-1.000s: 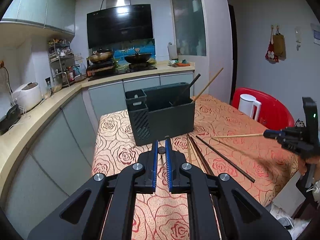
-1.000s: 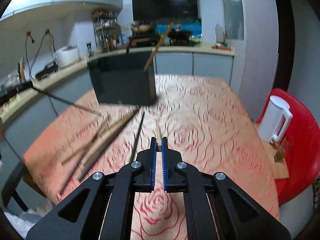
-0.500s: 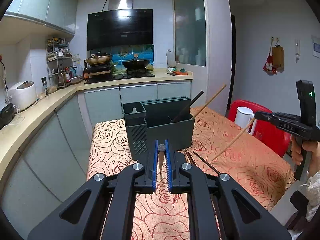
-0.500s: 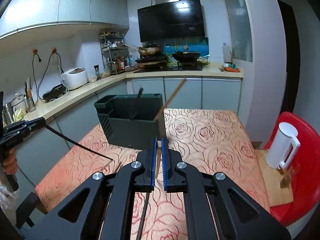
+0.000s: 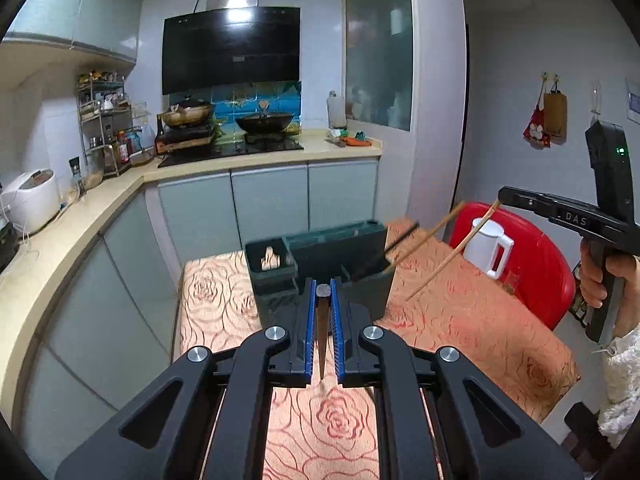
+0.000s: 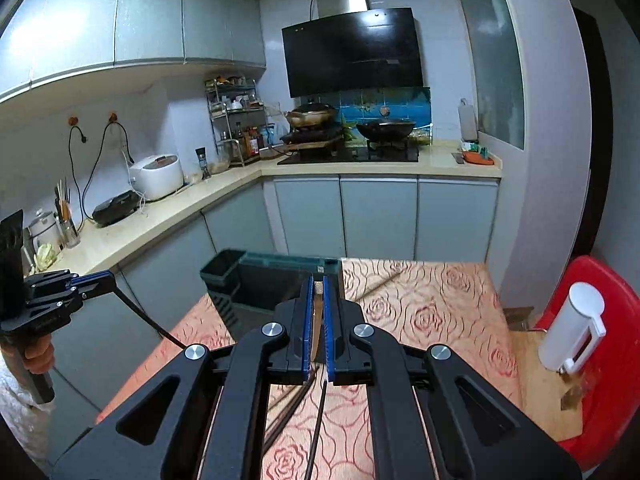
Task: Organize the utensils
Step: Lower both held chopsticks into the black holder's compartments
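On a rose-patterned tablecloth [image 5: 472, 320] in a small kitchen, a dark green utensil caddy [image 5: 344, 264] stands at the table's far end, at twelve o'clock from both handheld claws. The left gripper [image 5: 323, 300] is clamped narrow on a dark chopstick [image 6: 148, 316], which in the right wrist view slants from the jaws down toward five o'clock, its free tip hanging above the cloth. The right gripper [image 6: 318, 296] is likewise pinched tight on a pale wooden chopstick [image 5: 452, 256], seen from the left wrist view running from the jaws down toward seven o'clock, its low end just short of the caddy's right wall. Both sticks hang tip-down and clear of the table, so the coming move looks to turn on swinging each long axis upright over the caddy's wide compartment; the right claw's stick appears the nearer of the two. That wide compartment already holds one dark stick [image 5: 400, 240] and one wooden stick [image 5: 432, 230], both leaning out toward two o'clock. A smaller compartment at the caddy's left end holds something pale that cannot be made out. More chopsticks [image 6: 296, 412] lie loose on the cloth beneath the right claw, waiting to be collected. A white kettle [image 5: 490, 248] sits on a red chair [image 5: 536, 264] at three o'clock.
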Demonstrator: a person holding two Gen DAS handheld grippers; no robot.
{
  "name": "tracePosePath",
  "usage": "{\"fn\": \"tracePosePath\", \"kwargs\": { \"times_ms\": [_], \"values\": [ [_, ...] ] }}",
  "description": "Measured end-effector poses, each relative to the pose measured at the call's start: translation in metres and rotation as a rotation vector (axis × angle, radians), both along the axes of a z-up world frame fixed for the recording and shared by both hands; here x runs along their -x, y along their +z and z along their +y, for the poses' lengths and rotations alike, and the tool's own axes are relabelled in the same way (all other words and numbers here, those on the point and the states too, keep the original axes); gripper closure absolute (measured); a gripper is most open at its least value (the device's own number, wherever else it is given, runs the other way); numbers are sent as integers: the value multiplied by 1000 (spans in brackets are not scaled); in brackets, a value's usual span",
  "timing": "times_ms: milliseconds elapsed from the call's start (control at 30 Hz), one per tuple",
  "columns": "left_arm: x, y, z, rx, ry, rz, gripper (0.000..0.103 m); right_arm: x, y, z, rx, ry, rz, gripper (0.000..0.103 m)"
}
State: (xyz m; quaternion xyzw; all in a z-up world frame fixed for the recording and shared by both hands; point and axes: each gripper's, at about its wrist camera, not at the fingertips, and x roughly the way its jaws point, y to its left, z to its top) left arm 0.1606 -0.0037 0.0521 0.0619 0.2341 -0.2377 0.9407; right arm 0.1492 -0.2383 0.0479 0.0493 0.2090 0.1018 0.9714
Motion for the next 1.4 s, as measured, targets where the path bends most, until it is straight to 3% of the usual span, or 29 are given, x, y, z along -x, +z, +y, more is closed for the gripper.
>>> {"fn": "tracePosePath", "kwargs": {
  "times_ms": [333,533,800,1100,1300,1400],
  "values": [
    [-26,74,-22,22,-11,-92,96,-30,45,5,46,-22,-24,97],
    [-47,97,-45,29,-3,-135,96,-62,52,17,80,-25,-7,97],
    [-90,60,-70,-32,20,-62,96,-99,28,29,85,4,102,97],
    [-120,15,-62,-59,59,30,96,-127,-16,38,99,-4,215,97],
    [-124,9,-57,-44,79,49,96,-136,-26,36,60,4,242,97],
    [-124,11,-53,-20,89,59,83,-136,-26,34,50,6,231,90]
  ]
}}
